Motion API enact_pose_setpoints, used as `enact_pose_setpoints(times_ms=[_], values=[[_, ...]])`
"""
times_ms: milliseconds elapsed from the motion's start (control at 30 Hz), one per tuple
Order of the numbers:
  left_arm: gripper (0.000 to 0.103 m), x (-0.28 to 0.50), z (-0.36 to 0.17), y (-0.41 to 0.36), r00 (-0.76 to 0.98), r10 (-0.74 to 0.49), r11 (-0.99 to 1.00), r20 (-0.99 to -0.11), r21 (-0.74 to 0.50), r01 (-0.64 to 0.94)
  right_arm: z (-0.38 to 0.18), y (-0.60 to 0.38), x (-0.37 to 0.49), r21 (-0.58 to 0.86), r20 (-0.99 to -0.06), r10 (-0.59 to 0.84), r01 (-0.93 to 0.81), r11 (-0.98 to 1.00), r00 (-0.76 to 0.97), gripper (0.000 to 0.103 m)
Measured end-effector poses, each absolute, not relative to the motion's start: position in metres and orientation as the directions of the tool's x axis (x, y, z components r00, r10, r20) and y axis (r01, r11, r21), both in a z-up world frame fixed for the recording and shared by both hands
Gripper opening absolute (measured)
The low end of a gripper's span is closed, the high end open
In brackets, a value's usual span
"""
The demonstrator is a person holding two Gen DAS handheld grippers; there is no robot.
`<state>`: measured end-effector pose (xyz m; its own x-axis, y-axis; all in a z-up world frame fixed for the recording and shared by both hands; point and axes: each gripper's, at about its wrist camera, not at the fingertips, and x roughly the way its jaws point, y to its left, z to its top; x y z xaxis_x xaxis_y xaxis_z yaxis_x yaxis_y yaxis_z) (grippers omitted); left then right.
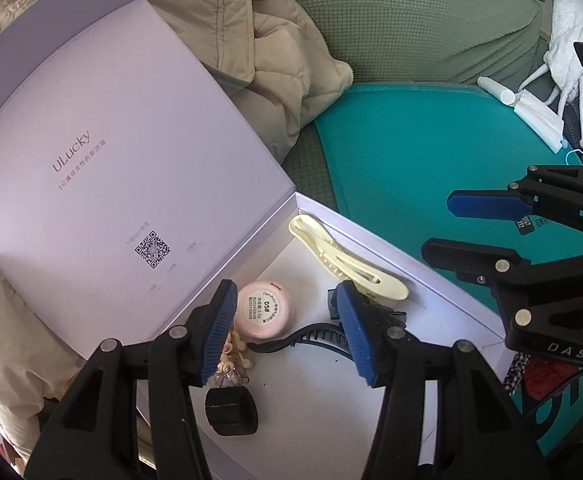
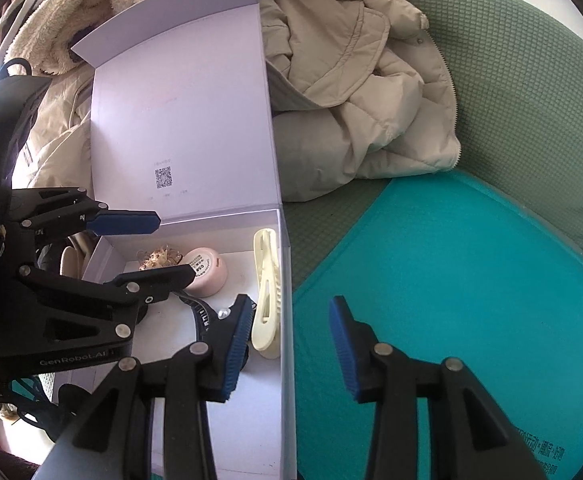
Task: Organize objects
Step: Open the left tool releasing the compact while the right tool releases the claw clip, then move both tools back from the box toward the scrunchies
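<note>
A white box (image 1: 443, 300) with its lid (image 1: 103, 168) standing open holds a pale yellow hair clip (image 1: 343, 256), a pink round compact (image 1: 265, 312), a black comb-like hair clip (image 1: 311, 338), a small shell ornament (image 1: 233, 354) and a black cap (image 1: 231, 410). My left gripper (image 1: 287, 332) is open and empty, hovering over the box above the compact. My right gripper (image 2: 287, 344) is open and empty, straddling the box's right wall (image 2: 287, 320) over the teal mat (image 2: 451, 280). The box contents also show in the right wrist view: yellow clip (image 2: 267, 296), compact (image 2: 207, 272).
A beige puffer jacket (image 2: 363, 92) lies behind the box on a green sofa (image 1: 411, 20). A white tube (image 1: 495, 90) and a tissue pack (image 1: 539, 116) lie at the mat's far edge. My right gripper appears in the left wrist view (image 1: 451, 224).
</note>
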<state>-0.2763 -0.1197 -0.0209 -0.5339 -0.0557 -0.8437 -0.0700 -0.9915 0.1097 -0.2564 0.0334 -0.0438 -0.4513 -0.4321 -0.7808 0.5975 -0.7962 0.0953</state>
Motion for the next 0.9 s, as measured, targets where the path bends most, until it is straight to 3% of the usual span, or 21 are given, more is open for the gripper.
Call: enact_pose_setpoints(times_ms=[900], values=[[0.056,-0.241,0.01,-0.05,-0.571,0.066,-0.976,-0.818,0.066,-0.207,-0.008,0.112,-0.21,0.035,-0.759,-0.333,0.476,-0.879,-0.559,0.043]])
